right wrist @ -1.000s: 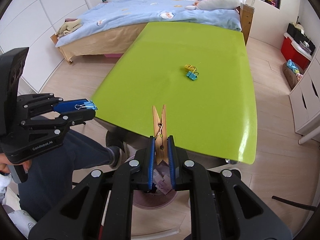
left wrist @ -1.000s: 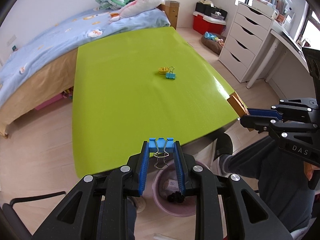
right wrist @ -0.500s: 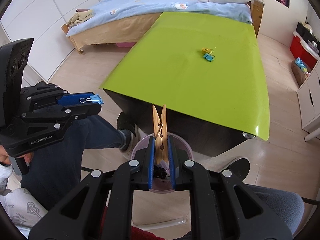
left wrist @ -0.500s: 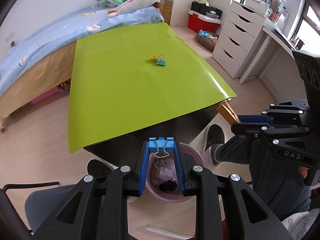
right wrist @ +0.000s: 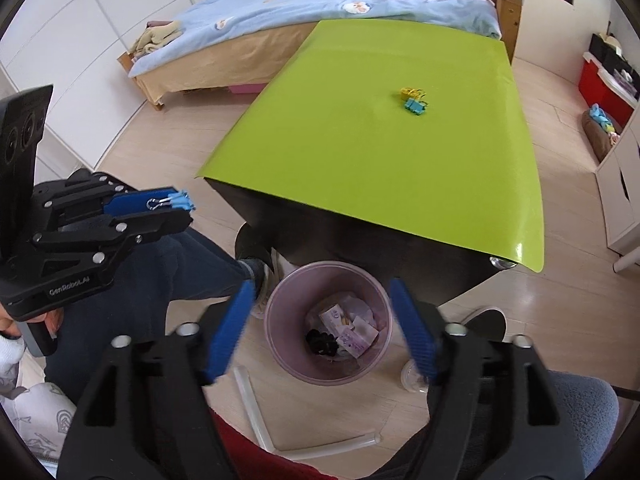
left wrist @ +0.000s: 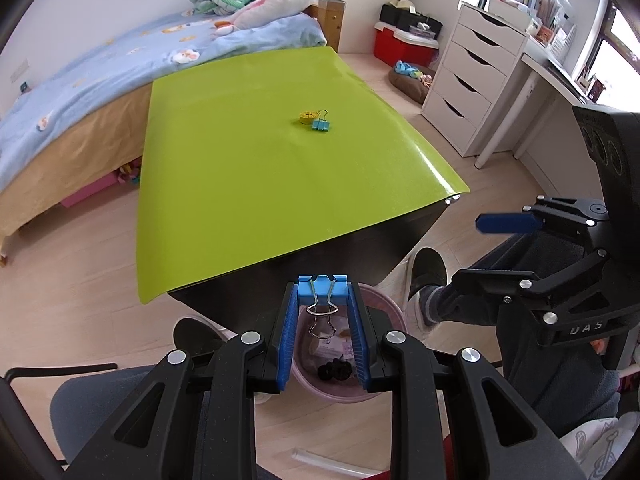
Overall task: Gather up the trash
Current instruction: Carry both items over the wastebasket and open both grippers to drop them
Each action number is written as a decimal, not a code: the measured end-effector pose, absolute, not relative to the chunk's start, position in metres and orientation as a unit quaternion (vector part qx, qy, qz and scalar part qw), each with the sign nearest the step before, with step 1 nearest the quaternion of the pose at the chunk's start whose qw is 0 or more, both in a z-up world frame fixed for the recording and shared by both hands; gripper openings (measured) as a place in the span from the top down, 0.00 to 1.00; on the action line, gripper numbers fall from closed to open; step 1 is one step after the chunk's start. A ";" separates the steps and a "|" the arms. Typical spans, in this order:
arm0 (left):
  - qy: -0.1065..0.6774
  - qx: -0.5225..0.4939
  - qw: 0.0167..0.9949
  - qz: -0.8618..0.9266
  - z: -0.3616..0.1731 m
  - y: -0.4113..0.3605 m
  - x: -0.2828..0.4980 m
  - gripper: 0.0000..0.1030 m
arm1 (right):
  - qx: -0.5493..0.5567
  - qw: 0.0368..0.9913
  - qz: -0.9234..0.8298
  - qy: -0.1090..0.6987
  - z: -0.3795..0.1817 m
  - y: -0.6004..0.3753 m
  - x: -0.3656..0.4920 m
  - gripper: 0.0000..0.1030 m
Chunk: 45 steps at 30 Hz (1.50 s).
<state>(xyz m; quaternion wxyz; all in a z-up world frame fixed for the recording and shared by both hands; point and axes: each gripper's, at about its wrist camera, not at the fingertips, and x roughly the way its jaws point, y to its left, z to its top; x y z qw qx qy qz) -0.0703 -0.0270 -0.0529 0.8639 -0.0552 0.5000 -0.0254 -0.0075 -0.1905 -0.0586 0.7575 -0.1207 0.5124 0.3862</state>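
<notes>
Below, in the left wrist view, the left gripper [left wrist: 322, 304] pinches a blue binder clip [left wrist: 322, 289] between its blue fingertips, the clip's wire handles hanging toward the camera. It hangs over a pink wastebasket [left wrist: 382, 312] on the floor just off the near edge of a lime green table [left wrist: 248, 176]. Far out on the tabletop, toward its right edge, a second blue binder clip [left wrist: 321, 125] lies touching a small yellow item [left wrist: 307, 116]. At right, the right gripper [left wrist: 492, 252] is seen side-on, fingers apart.

Next, in the right wrist view, the right gripper [right wrist: 324, 328] is blurred as its jaws open, fingers spread wide with nothing between them, straddling the wastebasket [right wrist: 280, 300]. Inside lie paper scraps [right wrist: 354, 326] and something black [right wrist: 322, 342]; the clothespin cannot be made out. The left gripper [right wrist: 180, 210] holds its clip [right wrist: 178, 201] at left.
</notes>
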 end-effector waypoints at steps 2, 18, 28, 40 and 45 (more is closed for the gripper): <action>0.501 -0.054 0.863 -0.029 -0.052 -0.029 -0.070 0.76 | -0.114 0.762 0.383 0.510 -0.058 -0.192 -0.006 0.14; 0.499 -0.046 0.863 -0.056 -0.049 -0.043 -0.067 0.76 | -0.093 0.785 0.352 0.502 -0.047 -0.205 0.001 0.07; 0.498 -0.042 0.863 -0.073 -0.046 -0.052 -0.063 0.76 | -0.080 0.792 0.340 0.500 -0.043 -0.215 0.003 0.07; 0.494 -0.058 0.863 -0.089 -0.046 -0.052 -0.063 0.28 | -0.067 0.796 0.339 0.497 -0.039 -0.222 0.006 0.07; 0.495 -0.060 0.865 -0.064 -0.048 -0.047 -0.062 0.12 | -0.064 0.798 0.336 0.497 -0.039 -0.222 0.006 0.05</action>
